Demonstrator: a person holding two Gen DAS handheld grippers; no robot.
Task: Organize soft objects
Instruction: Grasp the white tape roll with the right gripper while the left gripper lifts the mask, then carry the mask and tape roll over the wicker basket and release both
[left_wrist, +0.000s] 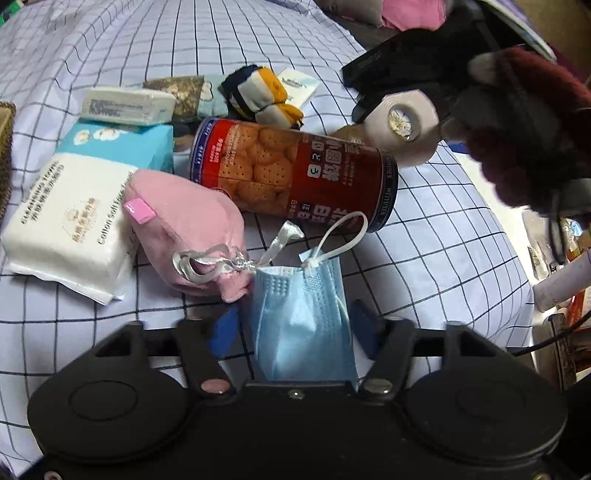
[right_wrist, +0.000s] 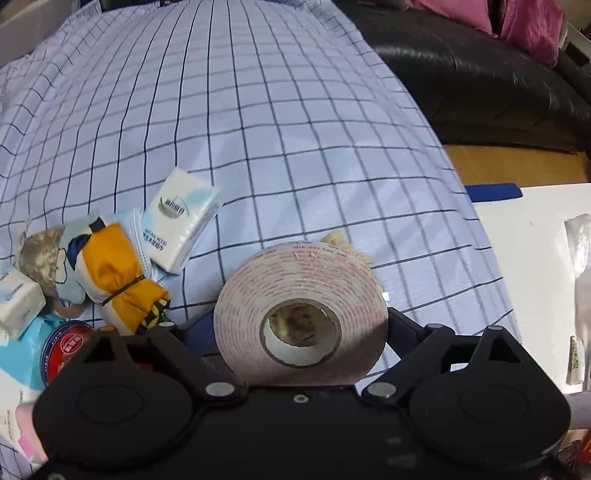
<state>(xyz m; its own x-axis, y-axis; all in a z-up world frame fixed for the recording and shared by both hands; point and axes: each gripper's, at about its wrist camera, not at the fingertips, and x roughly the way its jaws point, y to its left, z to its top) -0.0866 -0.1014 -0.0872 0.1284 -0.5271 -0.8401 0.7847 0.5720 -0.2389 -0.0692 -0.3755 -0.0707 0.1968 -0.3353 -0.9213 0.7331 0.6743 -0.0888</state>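
My left gripper (left_wrist: 295, 325) is shut on a blue face mask (left_wrist: 303, 325), held just above the checked bedsheet (left_wrist: 424, 240). A pink drawstring pouch (left_wrist: 184, 229) lies just ahead on the left. A red biscuit can (left_wrist: 295, 170) lies on its side beyond it. My right gripper (right_wrist: 295, 325) is shut on a roll of white foam tape (right_wrist: 301, 314); the roll also shows in the left wrist view (left_wrist: 402, 125), held above the can's right end. A yellow and navy cloth bundle (right_wrist: 114, 280) and a tissue pack (right_wrist: 181, 218) lie to the left of the roll.
A cotton towel pack (left_wrist: 70, 221), a blue-topped pack (left_wrist: 122, 144) and a small tissue pack (left_wrist: 125, 105) lie on the left. A black sofa (right_wrist: 480, 85) stands past the bed's right edge, with a white surface (right_wrist: 535, 258) beside it.
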